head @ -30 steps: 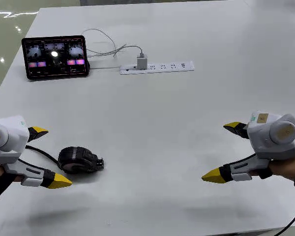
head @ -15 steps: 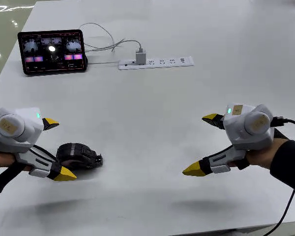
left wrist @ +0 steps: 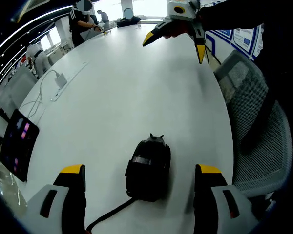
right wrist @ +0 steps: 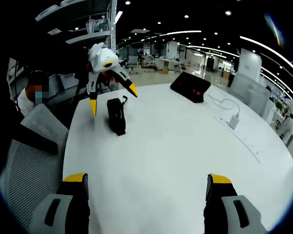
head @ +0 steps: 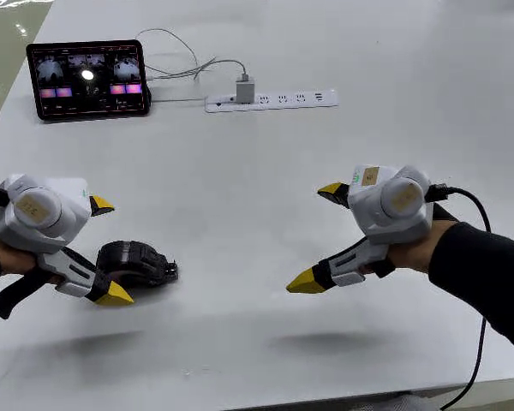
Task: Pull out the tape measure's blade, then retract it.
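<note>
A black tape measure lies on the white table at the near left, blade end pointing right, with a black strap trailing back toward the hand. My left gripper is open, its yellow-tipped jaws standing either side of the case without touching it. The left gripper view shows the tape measure between those jaws of the left gripper. My right gripper hovers open and holds nothing at the near right, well apart from the tape. In the right gripper view, beyond the right gripper, the tape measure lies under the left gripper.
At the far left a tablet stands with its screen lit. A white power strip with a charger and cables lies beside it. The table's front edge runs close below both hands. A mesh chair stands past that edge.
The left gripper has moved forward so that its jaws now straddle the tape measure. The right gripper has moved left toward the table's middle. The tape measure has stayed put.
</note>
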A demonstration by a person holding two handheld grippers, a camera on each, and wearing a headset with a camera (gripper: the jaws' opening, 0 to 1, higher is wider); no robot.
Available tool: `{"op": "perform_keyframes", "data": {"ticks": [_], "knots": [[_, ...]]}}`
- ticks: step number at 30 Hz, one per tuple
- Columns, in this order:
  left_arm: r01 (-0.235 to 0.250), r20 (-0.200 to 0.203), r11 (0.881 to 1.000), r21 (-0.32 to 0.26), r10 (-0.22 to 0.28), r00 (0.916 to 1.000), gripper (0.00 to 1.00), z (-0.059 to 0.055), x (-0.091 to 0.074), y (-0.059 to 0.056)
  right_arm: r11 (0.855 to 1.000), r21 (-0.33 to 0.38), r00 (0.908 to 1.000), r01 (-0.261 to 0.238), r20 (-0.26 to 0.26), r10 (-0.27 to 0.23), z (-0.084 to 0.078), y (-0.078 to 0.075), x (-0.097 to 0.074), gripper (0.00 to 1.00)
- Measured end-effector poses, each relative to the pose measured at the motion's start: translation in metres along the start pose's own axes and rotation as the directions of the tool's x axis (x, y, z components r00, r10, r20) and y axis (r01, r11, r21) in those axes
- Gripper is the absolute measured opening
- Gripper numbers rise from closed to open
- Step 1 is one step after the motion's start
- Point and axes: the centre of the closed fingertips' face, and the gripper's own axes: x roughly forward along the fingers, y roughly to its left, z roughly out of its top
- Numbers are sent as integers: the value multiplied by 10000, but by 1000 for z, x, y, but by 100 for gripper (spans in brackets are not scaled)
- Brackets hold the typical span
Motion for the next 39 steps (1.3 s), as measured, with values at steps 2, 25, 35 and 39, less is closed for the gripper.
{"op": "perform_keyframes", "data": {"ticks": [2, 25, 35, 39], "knots": [[104, -8, 9999, 36, -104, 9999, 88, 1, 2, 0, 10000, -87, 10000, -46, -5, 46, 3, 0, 6, 99], [1183, -533, 9930, 2, -1181, 9916, 63, 3, 18, -13, 9916, -744, 9941, -1059, -324, 1037, 31, 20, 79, 99], [1227, -880, 9922, 238, -1202, 9888, 48, -3, 23, -14, 9844, -1065, 9900, -1402, -277, 1380, 42, 29, 95, 99], [1228, -1019, 9920, 307, -1191, 9876, 40, -6, 24, -14, 9825, -1138, 9890, -1478, -191, 1466, 48, 31, 103, 95]]}}
